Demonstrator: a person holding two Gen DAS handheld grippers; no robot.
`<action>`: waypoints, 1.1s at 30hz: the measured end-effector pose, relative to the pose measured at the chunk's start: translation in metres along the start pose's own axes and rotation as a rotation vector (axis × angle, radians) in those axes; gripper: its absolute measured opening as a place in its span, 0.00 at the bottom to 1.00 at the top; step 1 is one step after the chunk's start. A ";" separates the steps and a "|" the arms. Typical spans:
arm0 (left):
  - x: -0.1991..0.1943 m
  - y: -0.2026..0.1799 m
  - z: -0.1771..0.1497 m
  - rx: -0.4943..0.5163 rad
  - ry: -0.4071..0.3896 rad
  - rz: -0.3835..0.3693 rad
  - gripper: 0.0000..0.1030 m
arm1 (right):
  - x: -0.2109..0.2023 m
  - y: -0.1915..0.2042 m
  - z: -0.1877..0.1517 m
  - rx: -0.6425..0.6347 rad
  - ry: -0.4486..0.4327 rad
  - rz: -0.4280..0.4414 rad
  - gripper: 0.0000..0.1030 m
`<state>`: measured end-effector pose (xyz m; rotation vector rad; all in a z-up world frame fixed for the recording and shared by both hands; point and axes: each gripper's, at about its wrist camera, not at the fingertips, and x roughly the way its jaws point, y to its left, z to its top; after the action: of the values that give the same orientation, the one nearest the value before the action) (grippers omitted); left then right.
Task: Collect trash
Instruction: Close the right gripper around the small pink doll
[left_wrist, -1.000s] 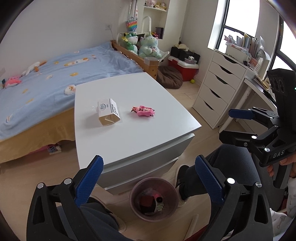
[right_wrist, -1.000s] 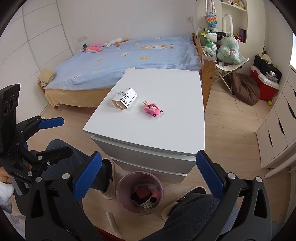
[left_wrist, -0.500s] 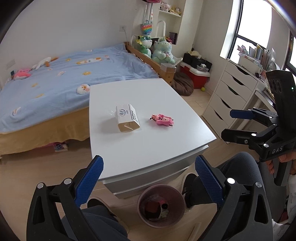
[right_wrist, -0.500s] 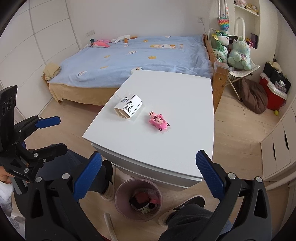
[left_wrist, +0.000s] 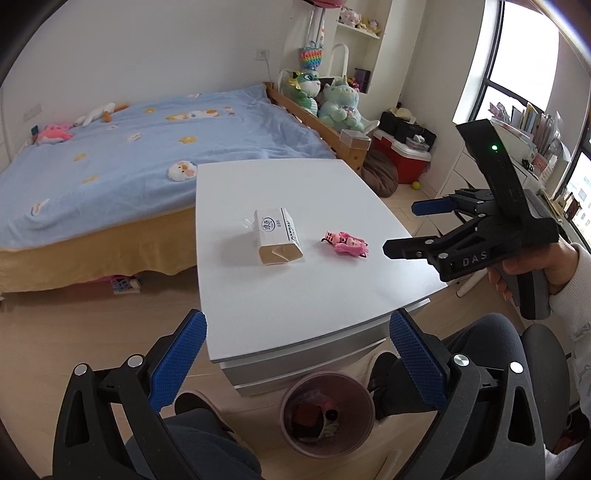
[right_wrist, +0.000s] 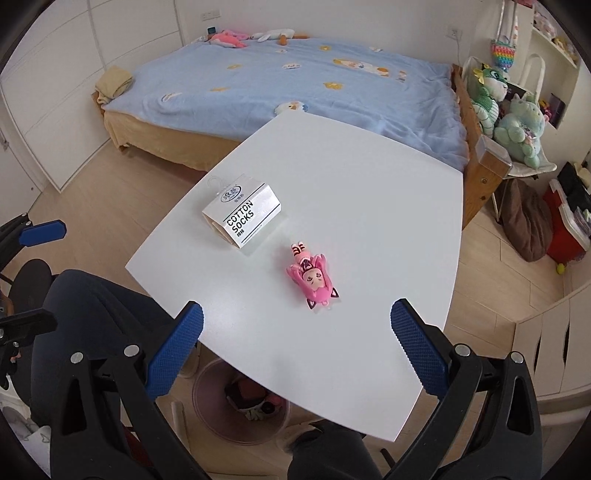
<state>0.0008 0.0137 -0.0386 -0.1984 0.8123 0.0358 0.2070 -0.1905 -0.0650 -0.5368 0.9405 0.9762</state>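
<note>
Smooth white table (right_wrist: 369, 192): cardboard sock box (right_wrist: 242, 214), pink doll (right_wrist: 312, 278); both grippers' fingers released.

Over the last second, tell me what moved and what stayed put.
The right gripper advanced over the table toward the pink doll; the left gripper also came closer. Both stayed open and empty. The doll, sock box and bin did not move.

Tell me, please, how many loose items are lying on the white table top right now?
2: a cotton socks box near the table's left edge, and a pink doll beside it, nearer the right gripper. Nothing seems hidden.
</note>
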 end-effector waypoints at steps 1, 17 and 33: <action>0.000 0.001 0.000 -0.002 0.000 0.001 0.93 | 0.005 0.000 0.004 -0.015 0.011 0.006 0.97; 0.002 0.012 0.002 -0.031 0.004 0.007 0.93 | 0.078 -0.003 0.021 -0.120 0.190 0.045 0.62; 0.008 0.015 0.000 -0.051 0.019 -0.006 0.93 | 0.086 -0.007 0.018 -0.110 0.195 0.047 0.37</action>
<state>0.0047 0.0281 -0.0464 -0.2499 0.8302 0.0496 0.2406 -0.1412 -0.1305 -0.7154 1.0814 1.0353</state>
